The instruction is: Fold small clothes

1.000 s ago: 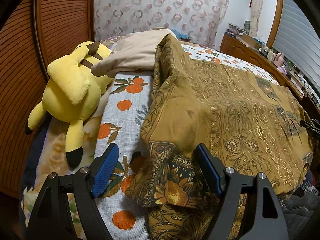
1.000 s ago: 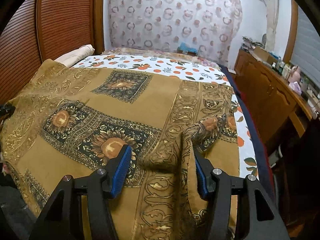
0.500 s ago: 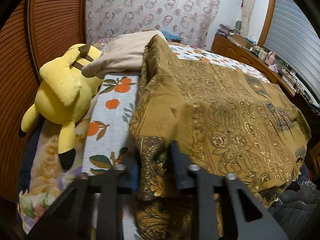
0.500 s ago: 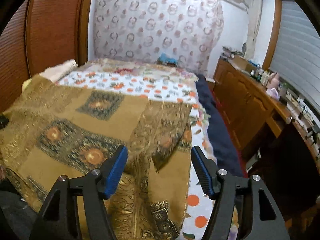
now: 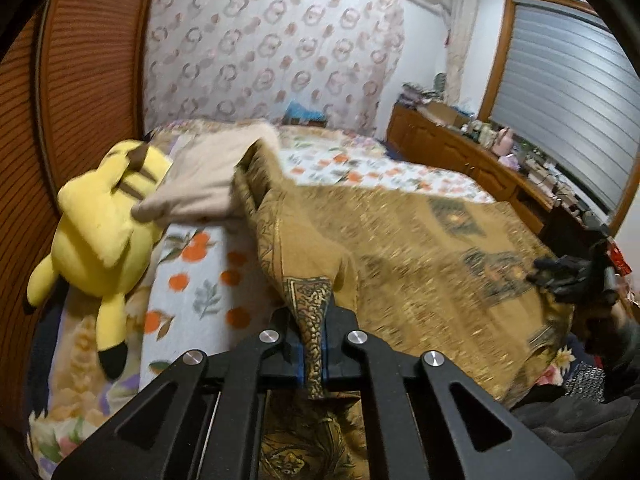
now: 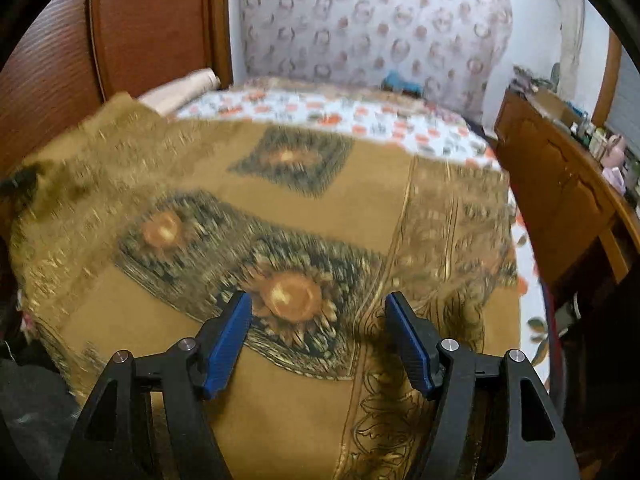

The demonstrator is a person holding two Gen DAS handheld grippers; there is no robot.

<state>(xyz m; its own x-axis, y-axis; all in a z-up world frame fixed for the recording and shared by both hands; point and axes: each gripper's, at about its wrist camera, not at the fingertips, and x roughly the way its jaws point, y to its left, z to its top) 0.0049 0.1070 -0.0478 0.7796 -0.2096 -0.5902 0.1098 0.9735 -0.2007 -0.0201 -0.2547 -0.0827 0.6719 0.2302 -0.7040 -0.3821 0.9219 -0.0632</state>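
- Left wrist view: we see the left gripper with its two blue pads pressed together on a corner of the cloth, a thin brown fabric with gold scrollwork and a dark patterned border. Its jaws have just been closing, and the corner stands pinched between them, drawn up into a peak.
- The rest of the cloth lies spread across the bed, whose sheet is white with orange fruit and grey-green leaves.
- One yellow plush toy, soft and rounded with black-tipped limbs, lies at the left edge of the bed against the ribbed wooden headboard.
- One beige pillow rests between the toy and the cloth's far edge.
- At the right edge a dark shape sits by the cloth; we cannot tell what it is.
- Right wrist view: the right gripper has its two blue-padded fingers spread wide, hovering over the cloth with nothing pinched. Its jaws have just been opening.
- We count three dark sunflower panels on the cloth here, blurred.
- One long wooden cabinet runs along the right side of the bed.
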